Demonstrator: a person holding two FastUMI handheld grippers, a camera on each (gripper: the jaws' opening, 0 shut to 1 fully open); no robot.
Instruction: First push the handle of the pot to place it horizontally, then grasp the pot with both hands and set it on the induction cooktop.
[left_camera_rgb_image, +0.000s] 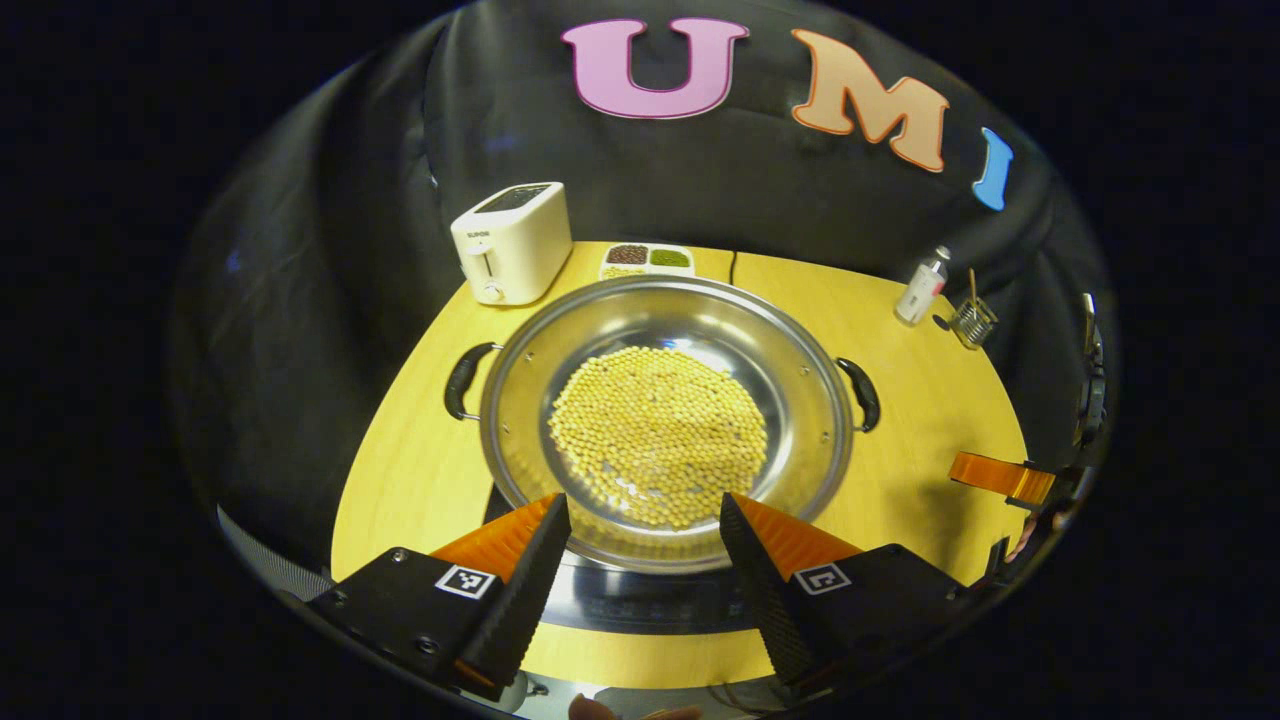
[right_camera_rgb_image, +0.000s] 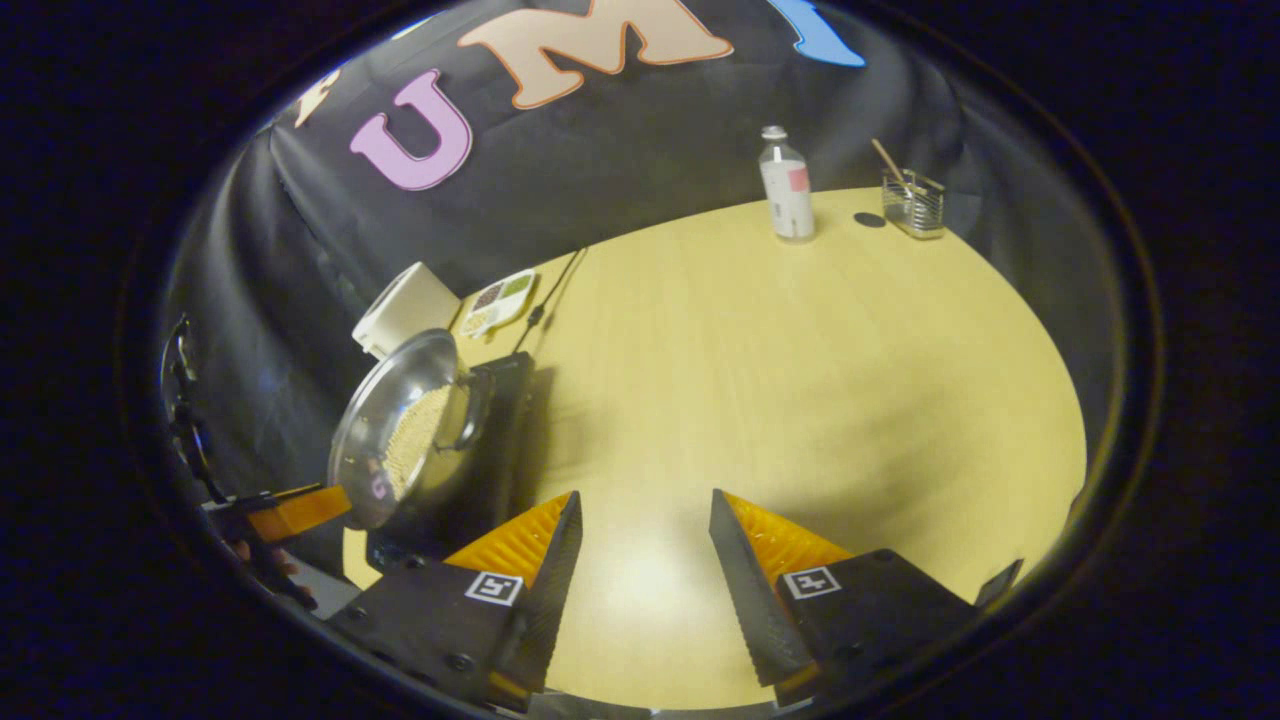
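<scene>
Fingers of my left gripper (left_camera_rgb_image: 645, 520) sit nearest the lens, spread wide with nothing between them, framing the near rim of the pot (left_camera_rgb_image: 665, 420). Just beyond the tips, the steel pot rests on the dark induction cooktop (left_camera_rgb_image: 640, 600), whose glossy edge shows under its near side. Its bowl holds a layer of yellow beans (left_camera_rgb_image: 660, 435). One black handle (left_camera_rgb_image: 462, 380) juts out on the left, the other handle (left_camera_rgb_image: 860, 393) on the right, so the pair lies level across my view.

My right gripper (right_camera_rgb_image: 640, 530) is just as wide apart and grips nothing; it hangs over bare table (right_camera_rgb_image: 800, 380), with the pot (right_camera_rgb_image: 400, 430) well off to its left, standing on the cooktop (right_camera_rgb_image: 505, 430). In the left gripper view I also catch that other gripper (left_camera_rgb_image: 1000, 478) out at the far right, clear of the pot.

I judge the task all but finished: handles horizontal, pot on the cooktop, both claws free. What remains calls only for backing both grippers clear without nudging the rim.

Farther out stand a white toaster (left_camera_rgb_image: 512, 242), a divided dish (left_camera_rgb_image: 647, 260) of grains, a small bottle (right_camera_rgb_image: 787, 185) and a wire holder (right_camera_rgb_image: 913, 202) at the table's far edge.
</scene>
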